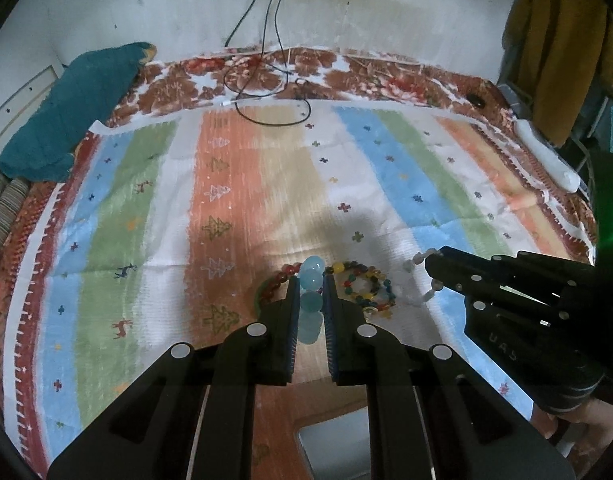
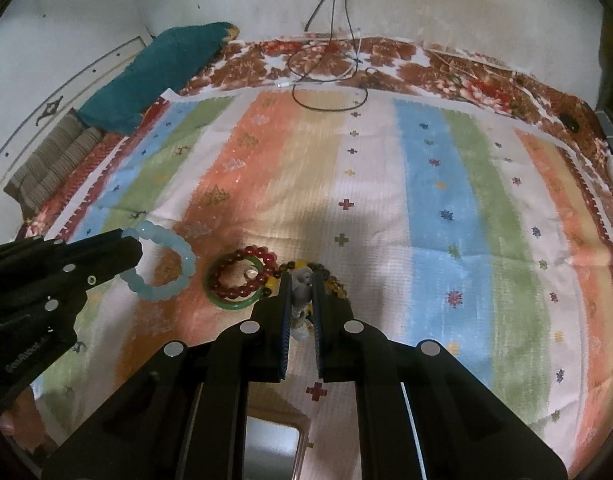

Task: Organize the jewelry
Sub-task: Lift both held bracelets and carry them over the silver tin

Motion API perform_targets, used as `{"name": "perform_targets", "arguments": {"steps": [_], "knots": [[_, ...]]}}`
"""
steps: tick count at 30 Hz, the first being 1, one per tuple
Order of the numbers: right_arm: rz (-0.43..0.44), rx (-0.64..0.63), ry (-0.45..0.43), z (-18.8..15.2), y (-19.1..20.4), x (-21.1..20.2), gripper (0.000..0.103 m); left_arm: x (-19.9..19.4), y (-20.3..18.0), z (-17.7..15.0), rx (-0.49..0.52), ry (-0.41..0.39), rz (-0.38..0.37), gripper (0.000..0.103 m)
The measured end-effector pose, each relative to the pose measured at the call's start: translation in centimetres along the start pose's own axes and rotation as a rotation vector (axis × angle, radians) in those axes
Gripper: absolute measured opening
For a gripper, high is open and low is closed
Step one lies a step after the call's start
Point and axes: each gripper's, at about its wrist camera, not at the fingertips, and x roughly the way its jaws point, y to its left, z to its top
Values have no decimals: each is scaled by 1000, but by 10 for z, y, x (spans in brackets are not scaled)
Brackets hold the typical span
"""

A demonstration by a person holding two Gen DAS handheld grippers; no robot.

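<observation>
Two bracelets are in my grip at once, one per tool, which I judge is a way of lifting each strand clear of the heap so the pieces can be laid out apart. My left gripper (image 1: pixel 311 286) has its jaws clenched on the pale blue bead bracelet (image 2: pixel 162 264); from the right wrist view the loop hangs open off the tips, just left of the pile. My right gripper (image 2: pixel 302 280) has its jaws clenched on a whitish bead bracelet (image 2: pixel 300 292), its beads seen poking out either side of the tips in the left wrist view. Between the tools, on the striped blanket (image 1: pixel 386 168) spread over the bed, lie the dark red bead bracelet (image 2: pixel 242 276) on a green bangle (image 2: pixel 236 303), and touching them a multicoloured bead bracelet (image 1: pixel 364 286). I cannot tell whether the held strands are fully off the blanket.
</observation>
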Motion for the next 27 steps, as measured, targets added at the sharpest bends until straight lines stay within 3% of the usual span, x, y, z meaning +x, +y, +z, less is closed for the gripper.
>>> {"name": "perform_targets", "arguments": {"steps": [27], "knots": [[5,-48,-79,-35,22,-54,11,-62,-15,-46,22,-76,-51,11]]}}
